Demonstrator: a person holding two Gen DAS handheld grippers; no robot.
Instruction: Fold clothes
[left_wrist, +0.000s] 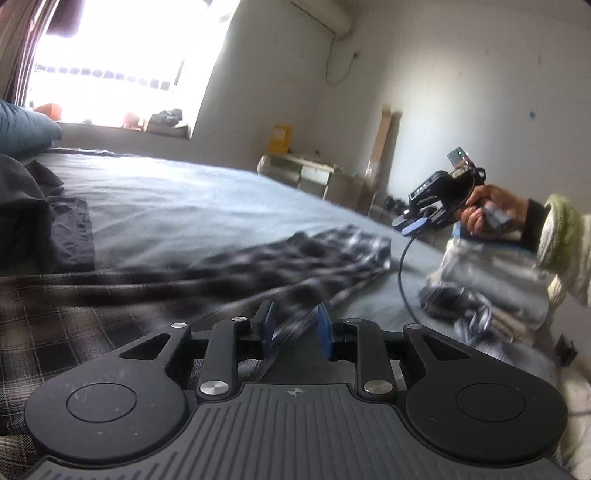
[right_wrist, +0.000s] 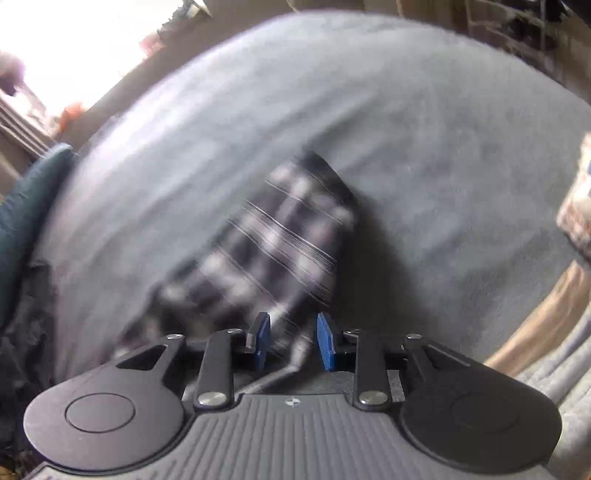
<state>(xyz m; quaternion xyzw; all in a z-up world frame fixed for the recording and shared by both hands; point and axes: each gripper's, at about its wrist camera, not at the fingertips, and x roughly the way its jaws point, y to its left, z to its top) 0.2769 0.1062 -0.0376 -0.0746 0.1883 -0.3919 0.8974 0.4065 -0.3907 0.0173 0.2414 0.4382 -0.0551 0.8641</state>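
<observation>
A black-and-white plaid garment (left_wrist: 258, 258) lies spread on the grey bed (left_wrist: 184, 195), reaching from my left gripper toward the right. My left gripper (left_wrist: 297, 325) sits low over it, jaws apart, with a strip of plaid showing in the gap and neither pad pressing on it. A hand (left_wrist: 487, 210) holds my right gripper (left_wrist: 408, 225) above the bed's right side, with no cloth hanging from it. In the blurred right wrist view, the right gripper (right_wrist: 291, 339) is open above the plaid garment (right_wrist: 280, 229) on the bed (right_wrist: 406, 147).
A dark garment (left_wrist: 37, 221) is heaped at the left of the bed, with a teal pillow (left_wrist: 22, 129) behind it. A stack of folded clothes (left_wrist: 495, 280) sits at the bed's right edge. A low desk (left_wrist: 314, 173) stands against the far wall.
</observation>
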